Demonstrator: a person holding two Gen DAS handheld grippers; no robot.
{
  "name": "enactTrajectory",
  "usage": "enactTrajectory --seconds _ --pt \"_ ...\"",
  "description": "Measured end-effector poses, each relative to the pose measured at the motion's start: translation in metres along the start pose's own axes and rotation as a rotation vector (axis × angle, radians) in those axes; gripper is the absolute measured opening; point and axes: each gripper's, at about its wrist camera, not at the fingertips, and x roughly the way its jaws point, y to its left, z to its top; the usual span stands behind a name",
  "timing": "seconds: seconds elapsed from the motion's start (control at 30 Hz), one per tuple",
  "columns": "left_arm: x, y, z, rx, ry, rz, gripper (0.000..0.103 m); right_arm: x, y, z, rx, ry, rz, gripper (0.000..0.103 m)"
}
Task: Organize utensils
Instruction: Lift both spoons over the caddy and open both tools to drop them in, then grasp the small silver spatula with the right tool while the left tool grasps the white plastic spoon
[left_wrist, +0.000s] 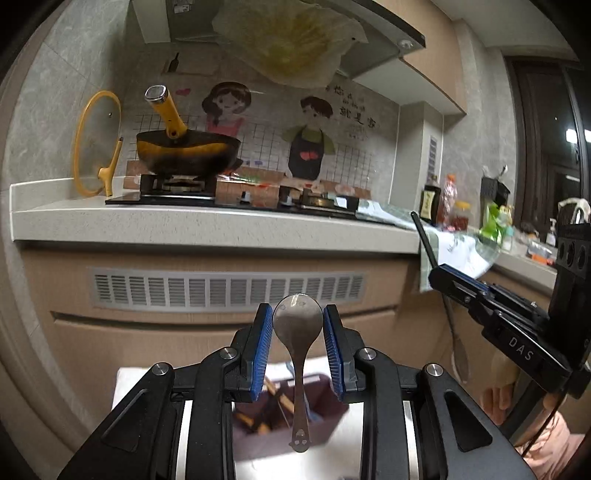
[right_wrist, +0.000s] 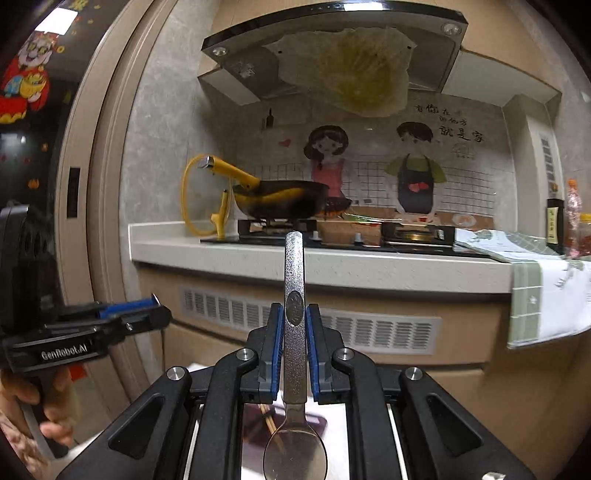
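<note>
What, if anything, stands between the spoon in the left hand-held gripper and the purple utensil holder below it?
Nothing visible blocks the way. The left hand-held gripper holds the spoon by its bowl, handle hanging straight down over the purple holder. Chopsticks already lie inside, towards its left side, so the handle could brush them.

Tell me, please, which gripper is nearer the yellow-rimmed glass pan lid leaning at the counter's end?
Left, probably. The left gripper sees the yellow-rimmed glass lid larger, ahead to its left. The right gripper, standing further right, sees it smaller and farther off.
</note>
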Motion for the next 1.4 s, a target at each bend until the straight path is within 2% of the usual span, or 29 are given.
enactTrajectory --seconds 0.17,0.27,0.5,0.57,0.7,0.77,0.83,0.9,1.07,1.13,1.17,1.23,1.4 --pt "0.039 0.034 0.0 -0.065 0.021 0.0 0.029 0.044 0.001 -0.009 0.015 0.047 0.019 0.011" --pt "0.062 0.049 -0.009 -0.105 0.049 -0.012 0.029 0.073 -0.002 -0.025 0.05 0.096 0.023 0.011" --pt "0.112 0.072 -0.037 -0.161 0.104 -0.027 0.029 0.126 -0.002 -0.065 0.041 0.158 -0.092 0.011" --pt "0.123 0.076 -0.045 -0.178 0.117 -0.046 0.029 0.136 -0.001 -0.081 0.039 0.173 -0.109 0.011" --pt "0.144 0.079 -0.066 -0.177 0.165 -0.036 0.029 0.149 0.001 -0.105 0.015 0.231 -0.106 0.011" --pt "0.152 0.081 -0.074 -0.189 0.193 -0.043 0.029 0.151 0.002 -0.115 0.006 0.272 -0.089 0.011" --pt "0.157 0.081 -0.082 -0.188 0.217 -0.045 0.036 0.151 0.001 -0.121 0.004 0.314 -0.077 0.013" --pt "0.16 0.081 -0.089 -0.184 0.237 -0.033 0.048 0.149 -0.002 -0.125 0.009 0.345 -0.071 0.017" --pt "0.148 0.074 -0.094 -0.161 0.261 -0.021 0.049 0.121 -0.007 -0.125 -0.015 0.367 -0.068 0.021" --pt "0.137 0.065 -0.097 -0.124 0.275 -0.029 0.049 0.108 -0.008 -0.126 -0.035 0.384 -0.064 0.035" --pt "0.132 0.062 -0.1 -0.11 0.284 -0.035 0.049 0.098 -0.009 -0.13 -0.042 0.397 -0.054 0.037" --pt "0.124 0.05 -0.109 -0.076 0.321 -0.067 0.049 0.086 -0.01 -0.137 -0.052 0.429 -0.037 0.042" --pt "0.111 0.02 -0.139 -0.014 0.436 -0.179 0.056 0.058 -0.007 -0.178 -0.073 0.573 -0.018 0.044"
